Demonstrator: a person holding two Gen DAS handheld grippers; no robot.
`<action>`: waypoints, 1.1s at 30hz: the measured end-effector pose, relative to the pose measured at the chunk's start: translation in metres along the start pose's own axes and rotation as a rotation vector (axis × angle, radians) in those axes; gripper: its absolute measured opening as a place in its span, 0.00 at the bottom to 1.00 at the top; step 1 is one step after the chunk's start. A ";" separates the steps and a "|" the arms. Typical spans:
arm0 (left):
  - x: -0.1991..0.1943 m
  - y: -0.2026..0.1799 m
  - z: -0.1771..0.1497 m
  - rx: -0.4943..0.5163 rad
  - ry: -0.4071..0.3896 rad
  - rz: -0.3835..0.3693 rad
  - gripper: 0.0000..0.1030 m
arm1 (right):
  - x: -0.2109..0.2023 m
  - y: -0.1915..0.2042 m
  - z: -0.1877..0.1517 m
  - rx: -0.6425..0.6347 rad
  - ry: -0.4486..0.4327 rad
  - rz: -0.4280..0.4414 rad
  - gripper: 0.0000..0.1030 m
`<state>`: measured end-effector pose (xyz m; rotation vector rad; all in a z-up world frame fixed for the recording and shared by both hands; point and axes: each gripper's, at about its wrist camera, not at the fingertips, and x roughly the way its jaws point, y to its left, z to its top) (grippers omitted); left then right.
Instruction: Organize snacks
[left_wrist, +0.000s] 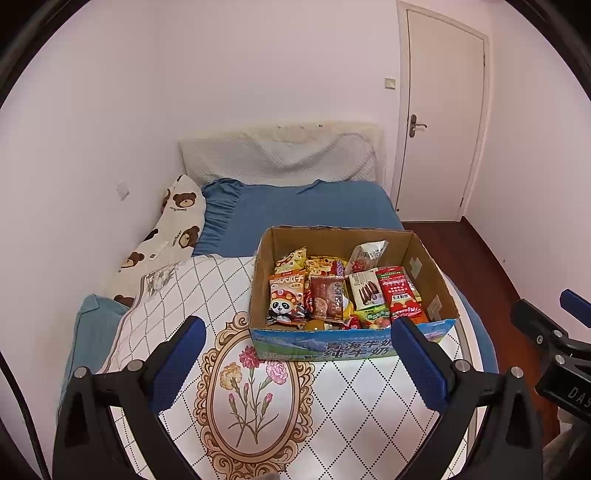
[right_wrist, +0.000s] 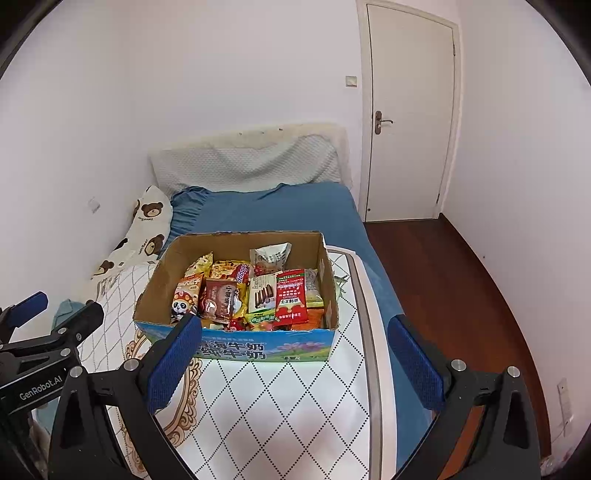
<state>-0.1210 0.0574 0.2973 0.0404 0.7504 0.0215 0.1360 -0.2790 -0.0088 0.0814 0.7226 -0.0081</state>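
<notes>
An open cardboard box (left_wrist: 432, 273) (right_wrist: 155, 280) with a blue printed front stands on a patterned mat on the bed. It holds several snack packets, among them a panda packet (left_wrist: 286, 297) (right_wrist: 184, 297) and a red packet (left_wrist: 400, 293) (right_wrist: 291, 295). My left gripper (left_wrist: 297, 352) hovers open in front of the box, nothing between its blue pads. My right gripper (right_wrist: 293, 354) is open too, level with the box's front, and empty. Each gripper shows at the edge of the other's view.
The white diamond-pattern mat (left_wrist: 177, 295) (right_wrist: 295, 398) covers the near part of a blue bed (left_wrist: 314, 210). A bear-print pillow (left_wrist: 177, 225) lies by the left wall. A white door (right_wrist: 410, 110) and wooden floor (right_wrist: 443, 280) are to the right.
</notes>
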 end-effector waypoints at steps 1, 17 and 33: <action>0.000 0.000 0.000 0.003 0.000 0.002 1.00 | 0.000 0.000 0.000 -0.003 0.000 0.002 0.99; -0.002 0.001 0.002 0.003 -0.005 -0.001 1.00 | 0.001 0.002 0.002 -0.017 -0.001 0.010 0.99; -0.003 -0.001 0.002 -0.002 -0.005 -0.008 1.00 | 0.002 0.002 0.005 -0.027 -0.003 0.013 0.99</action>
